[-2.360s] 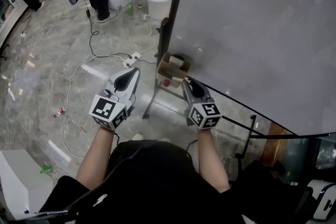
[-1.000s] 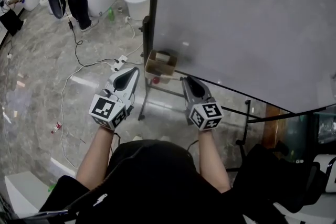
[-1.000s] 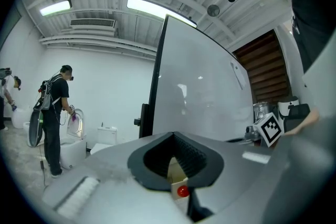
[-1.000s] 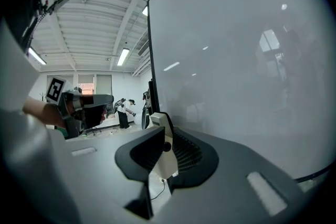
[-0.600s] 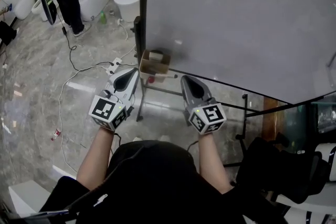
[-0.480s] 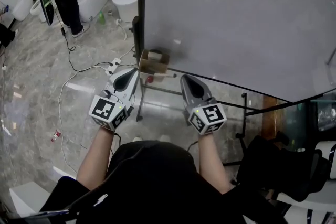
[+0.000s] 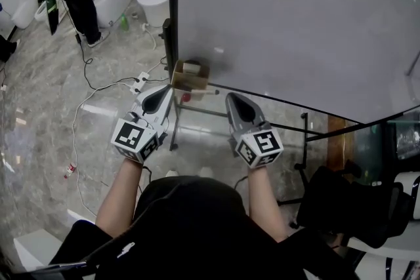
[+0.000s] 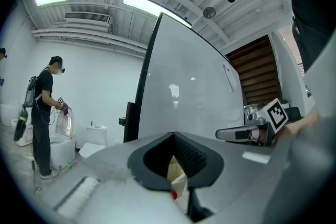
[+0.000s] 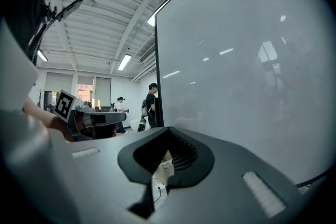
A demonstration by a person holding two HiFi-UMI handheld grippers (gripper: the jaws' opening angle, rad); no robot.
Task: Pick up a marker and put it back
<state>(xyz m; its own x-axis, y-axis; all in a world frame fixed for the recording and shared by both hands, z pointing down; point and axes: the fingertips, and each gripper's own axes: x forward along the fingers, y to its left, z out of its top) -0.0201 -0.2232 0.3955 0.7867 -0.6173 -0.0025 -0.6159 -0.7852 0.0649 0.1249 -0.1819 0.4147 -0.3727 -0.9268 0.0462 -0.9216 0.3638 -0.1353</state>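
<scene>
At 12 o'clock from the left tongs (image 7: 167,91), a small cardboard box (image 7: 190,75) sits at the lower left corner of the whiteboard (image 7: 295,23). A red-tipped piece at its front edge is probably the marker (image 7: 186,97), though it is too small to be sure. Both the left tongs and the right tongs (image 7: 231,100) are pressed together with nothing between them, and both are short of the box.

The main risk, as I judge it, is going in with the tongs closed. Their tips would shove the marker or nudge the light box off its perch, dropping it to the floor (image 7: 46,108). The marker is also thin, so a grip taken off-centre could let it swivel or slip. Cables (image 7: 92,98) trail across the floor at 10 o'clock and could catch a foot.

Against the earliest frame, the box lay between the two tongs at 1 o'clock; now it stands almost directly over the left tip. The right tongs, partly apart a second ago, have closed.
</scene>
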